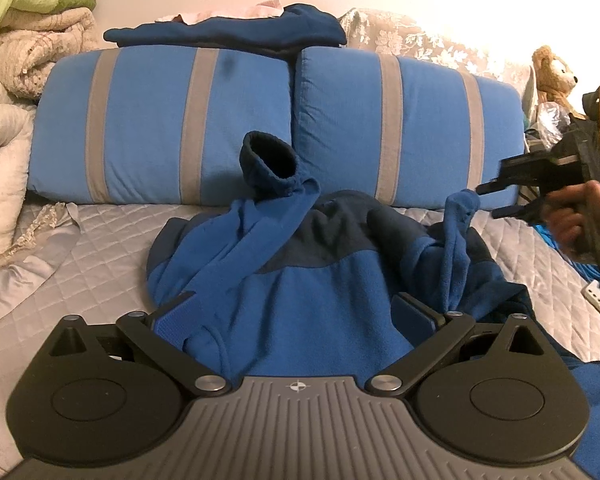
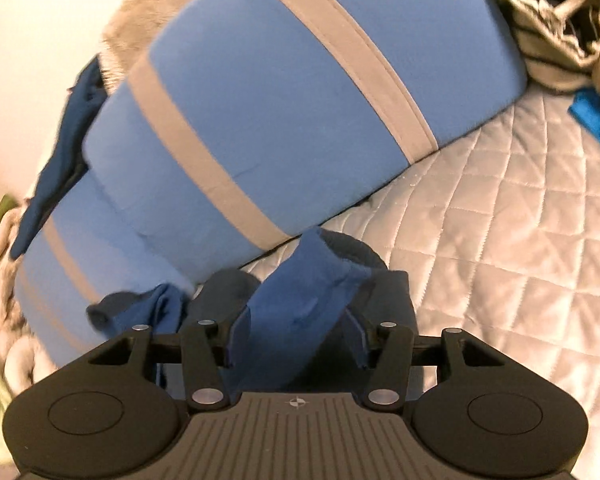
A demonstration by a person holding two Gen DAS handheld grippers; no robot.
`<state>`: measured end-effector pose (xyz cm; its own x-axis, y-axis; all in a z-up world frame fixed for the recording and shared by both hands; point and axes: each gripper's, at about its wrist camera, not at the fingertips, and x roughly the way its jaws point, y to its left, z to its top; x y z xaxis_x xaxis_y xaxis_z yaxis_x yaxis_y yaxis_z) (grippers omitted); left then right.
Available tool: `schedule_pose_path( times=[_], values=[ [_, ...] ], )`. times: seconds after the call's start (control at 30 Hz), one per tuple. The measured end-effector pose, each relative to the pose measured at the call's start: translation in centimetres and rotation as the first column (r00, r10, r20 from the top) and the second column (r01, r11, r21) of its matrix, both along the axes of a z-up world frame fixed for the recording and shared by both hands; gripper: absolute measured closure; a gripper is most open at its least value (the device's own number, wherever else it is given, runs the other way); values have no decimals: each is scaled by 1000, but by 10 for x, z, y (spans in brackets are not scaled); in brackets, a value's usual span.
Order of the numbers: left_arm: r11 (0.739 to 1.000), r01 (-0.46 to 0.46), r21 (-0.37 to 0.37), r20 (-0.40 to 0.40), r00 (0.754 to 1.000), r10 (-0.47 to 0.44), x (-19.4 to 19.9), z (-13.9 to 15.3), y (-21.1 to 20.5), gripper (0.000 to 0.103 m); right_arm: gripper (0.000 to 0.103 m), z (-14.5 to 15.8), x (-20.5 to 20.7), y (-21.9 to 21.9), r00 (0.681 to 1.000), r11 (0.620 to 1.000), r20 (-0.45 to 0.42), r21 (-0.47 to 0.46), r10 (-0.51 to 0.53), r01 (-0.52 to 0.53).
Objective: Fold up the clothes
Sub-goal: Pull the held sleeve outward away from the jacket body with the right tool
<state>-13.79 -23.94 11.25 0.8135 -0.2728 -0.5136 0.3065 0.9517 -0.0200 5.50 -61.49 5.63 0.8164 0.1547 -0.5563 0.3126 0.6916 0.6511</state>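
My right gripper (image 2: 296,344), fingers half spread, straddles the right sleeve of the two-tone blue fleece jacket (image 1: 300,280) below the striped blue pillows (image 1: 284,120); left gripper (image 1: 296,316) gapes wide over its hem.

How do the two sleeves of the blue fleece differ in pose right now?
The left sleeve lies slack across the blue fleece, its dark cuff gaping towards the pillows; no gripper is near it. The right sleeve stands up in a narrow ridge, with the right gripper open around its end. Both are the same blue.
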Motion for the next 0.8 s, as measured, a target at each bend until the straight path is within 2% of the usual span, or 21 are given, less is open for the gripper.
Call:
schedule_pose_path(
  times=[0.23, 0.27, 0.3, 0.4, 0.47, 0.57, 0.63, 0.7, 0.73, 0.77, 0.8],
  values=[
    [1000, -8, -19, -14, 1000, 8, 2, -2, 2, 0, 49, -25, 44, -4, 995, 998, -84, 12, -60, 62],
    [1000, -9, -19, -14, 1000, 9, 2, -2, 2, 0, 53, -28, 48, -4, 994, 998, -92, 14, -63, 65],
    [1000, -9, -20, -15, 1000, 9, 2, -2, 2, 0, 63, -29, 50, -5, 992, 998, -111, 10, -60, 62],
    [1000, -6, -21, -15, 1000, 6, 3, -2, 2, 0, 80, -30, 52, -4, 982, 999, -184, -15, -52, 50],
    [1000, -5, -23, -14, 1000, 5, 3, -2, 2, 0, 86, -27, 49, -5, 976, 999, -214, -45, -39, 30],
    [1000, -6, -21, -14, 1000, 6, 2, -2, 1, 0, 90, -22, 41, -7, 972, 995, -234, -95, -25, 3],
    [1000, -7, -20, -13, 1000, 6, 2, -3, 1, 0, 91, -17, 36, -5, 971, 984, -237, -175, -21, -22],
    [1000, -7, -19, -13, 1000, 7, 1, -3, 0, 0, 91, -9, 36, 5, 973, 944, -232, -322, -9, -68],
    [1000, -7, -16, -13, 1000, 7, 1, -3, -1, 0, 92, -4, 36, 16, 972, 886, -236, -453, -9, -101],
    [1000, -8, -14, -13, 1000, 8, 1, -3, -1, 0, 92, 1, 36, 27, 971, 805, -240, -579, -11, -134],
    [1000, -8, -12, -12, 1000, 8, 1, -2, -1, 0, 92, 3, 36, 38, 969, 707, -246, -689, -18, -161]
  ],
)
